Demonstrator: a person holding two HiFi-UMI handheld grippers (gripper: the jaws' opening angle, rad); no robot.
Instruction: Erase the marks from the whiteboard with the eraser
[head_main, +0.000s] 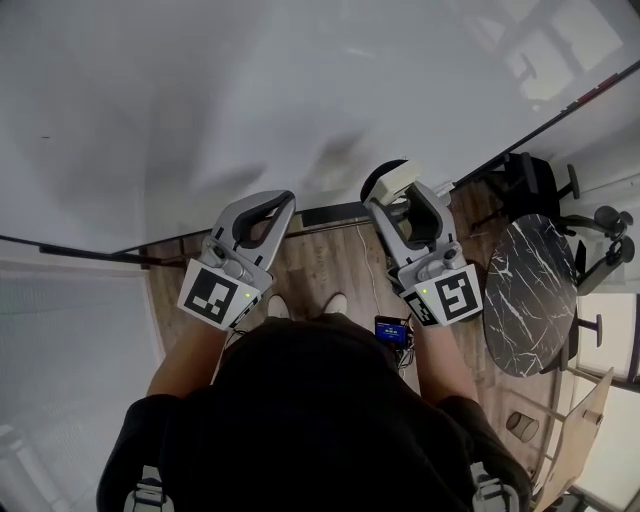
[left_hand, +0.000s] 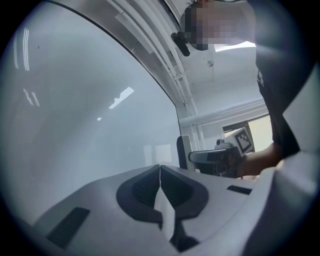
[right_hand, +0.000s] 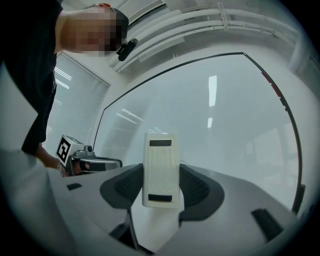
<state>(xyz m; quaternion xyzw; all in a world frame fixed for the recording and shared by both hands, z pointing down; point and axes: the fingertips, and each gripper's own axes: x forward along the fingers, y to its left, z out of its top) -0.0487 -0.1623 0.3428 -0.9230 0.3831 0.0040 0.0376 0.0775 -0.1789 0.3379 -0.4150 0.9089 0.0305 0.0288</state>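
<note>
Right gripper (right_hand: 161, 194) is clenched on the eraser (right_hand: 160, 160): the pads bear on its two long sides and it stands upright between them, ribbed back toward the camera. The left gripper (left_hand: 160, 181) has its jaws pressed together with nothing in them, and it hangs near the lower edge of the whiteboard (head_main: 180, 90), beside the right one. From the head view the eraser sits low against the whiteboard, near its bottom rail; we cannot tell whether it touches the surface or stops just short. The whiteboard reads almost blank. We make out only one tiny dark speck (head_main: 45, 137), far up and to the left of the eraser, and any faint marks may be lost in the glare. We see four risks. The grip is only on the narrow sides, so a firm push into the whiteboard could twist or slide the eraser in the pads. If it tilts, a hard jaw tip rather than the wiping face could scrape the surface. The long reach to the speck invites uneven pressure and a missed pass. The idle left gripper could knock the whiteboard during a wide sweep.
</note>
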